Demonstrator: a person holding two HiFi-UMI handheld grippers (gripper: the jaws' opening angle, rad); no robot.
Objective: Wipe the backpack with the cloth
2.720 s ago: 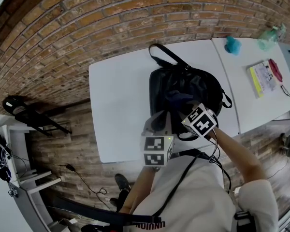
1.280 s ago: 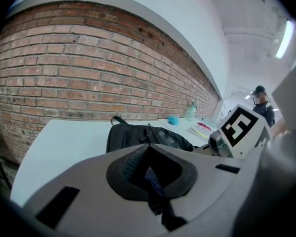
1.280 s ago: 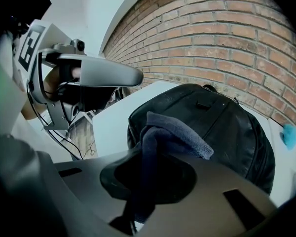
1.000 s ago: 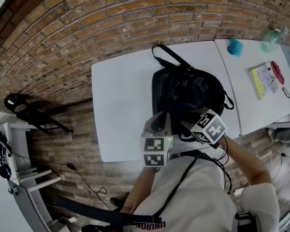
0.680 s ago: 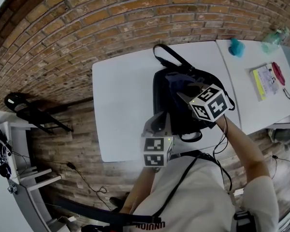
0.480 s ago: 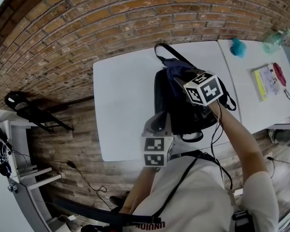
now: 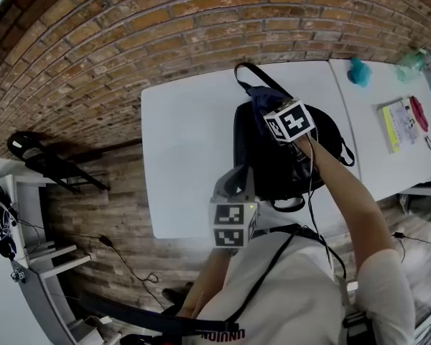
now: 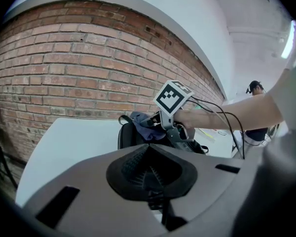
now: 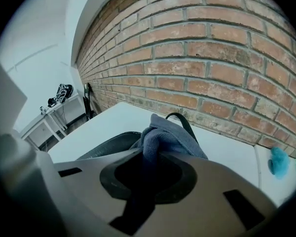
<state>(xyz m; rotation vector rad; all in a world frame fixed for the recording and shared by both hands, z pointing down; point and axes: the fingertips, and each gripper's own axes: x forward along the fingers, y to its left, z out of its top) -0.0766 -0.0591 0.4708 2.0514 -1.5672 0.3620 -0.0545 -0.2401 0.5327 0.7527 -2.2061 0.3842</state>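
The head view looks steeply down from above the person onto the white worktop (image 7: 187,157), with the brick wall (image 7: 165,27) along its far edge. The left gripper view sits low at the worktop's near edge and faces the wall, taking in the backpack (image 8: 128,137) and the right hand-held gripper (image 8: 158,126) close ahead. The right gripper view rides just over the backpack and faces the wall, with the cloth (image 9: 163,137) filling its foreground. All 3 views share backpack, worktop and wall.
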